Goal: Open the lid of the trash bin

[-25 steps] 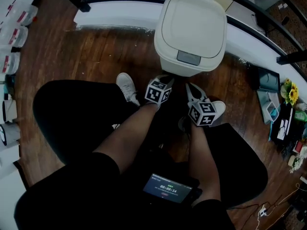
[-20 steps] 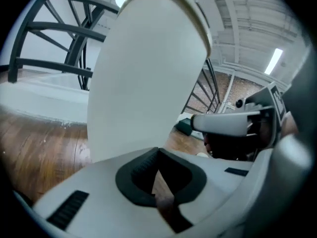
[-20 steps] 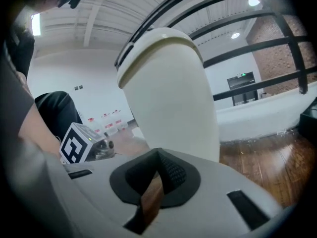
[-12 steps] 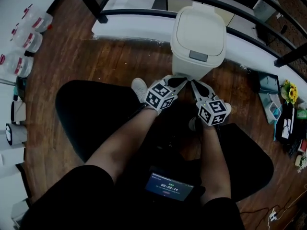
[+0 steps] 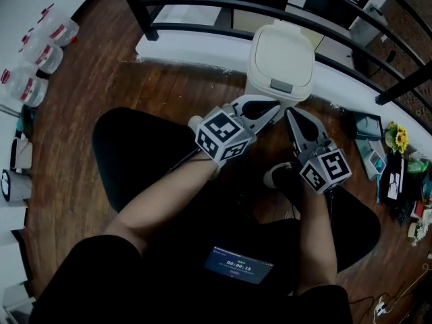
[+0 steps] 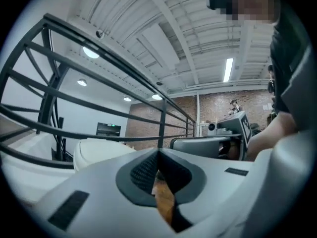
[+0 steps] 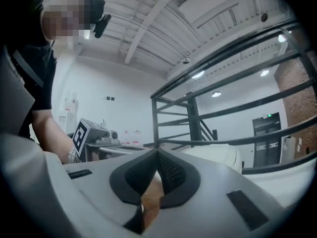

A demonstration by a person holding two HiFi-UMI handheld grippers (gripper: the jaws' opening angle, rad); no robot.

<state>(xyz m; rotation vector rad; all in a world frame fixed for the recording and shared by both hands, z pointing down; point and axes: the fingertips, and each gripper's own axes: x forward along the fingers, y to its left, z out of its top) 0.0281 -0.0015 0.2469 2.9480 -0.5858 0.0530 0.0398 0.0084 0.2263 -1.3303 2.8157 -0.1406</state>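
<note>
Both tongs had risen toward the head cam vs 1 s earlier. Left tongs point(image 5: 274, 105) & right tongs point(image 5: 290, 112) were pinched shut, empty, tips aimed at the trash bin point(image 5: 279, 86) on the wood floor point(image 5: 155, 93), prob. lining up for its lid point(image 5: 282, 51), still down.

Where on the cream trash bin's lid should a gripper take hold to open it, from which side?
Probably the front edge of the cream plastic lid, at its grey tab, from the person's side: the tab faces that way, and the hinge seems to lie on the far edge beside the black railing.
</note>
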